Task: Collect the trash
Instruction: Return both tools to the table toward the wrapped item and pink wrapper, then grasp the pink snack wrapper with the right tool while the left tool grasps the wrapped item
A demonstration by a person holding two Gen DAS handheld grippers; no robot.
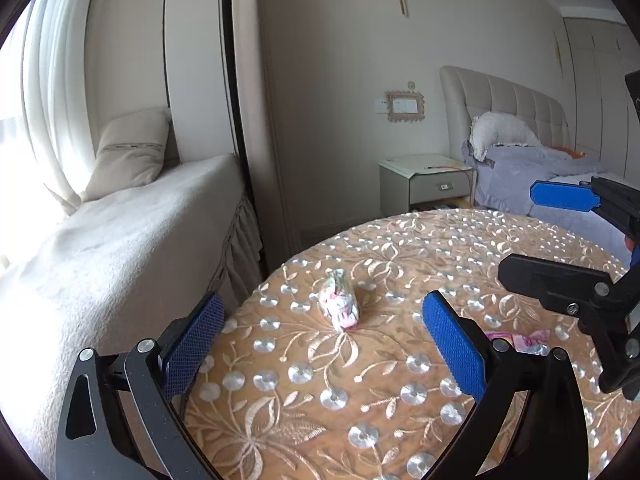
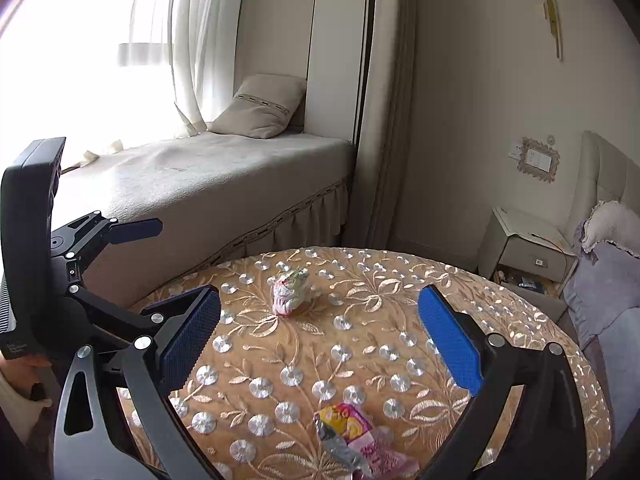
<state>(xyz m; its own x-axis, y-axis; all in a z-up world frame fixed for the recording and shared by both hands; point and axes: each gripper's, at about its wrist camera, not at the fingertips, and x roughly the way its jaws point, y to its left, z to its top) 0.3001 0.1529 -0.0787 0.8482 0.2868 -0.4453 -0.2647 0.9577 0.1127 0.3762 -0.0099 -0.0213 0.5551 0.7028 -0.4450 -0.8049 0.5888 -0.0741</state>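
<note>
A home bedroom: padded bed headboard (image 1: 504, 108), nightstand (image 1: 424, 184), cushioned window seat (image 2: 224, 176), curtains (image 2: 192, 40).

No readable text is being shown in either view. Some print is being carried on the pink wrapper (image 2: 360, 436) lying on the worktop (image 2: 400, 320), but it is too crumpled and blurred to be read. Faint pale lettering is being shown on the black body of the left hand-held gripper (image 2: 18, 350), left of the wrapper, too small to be made out.
</note>
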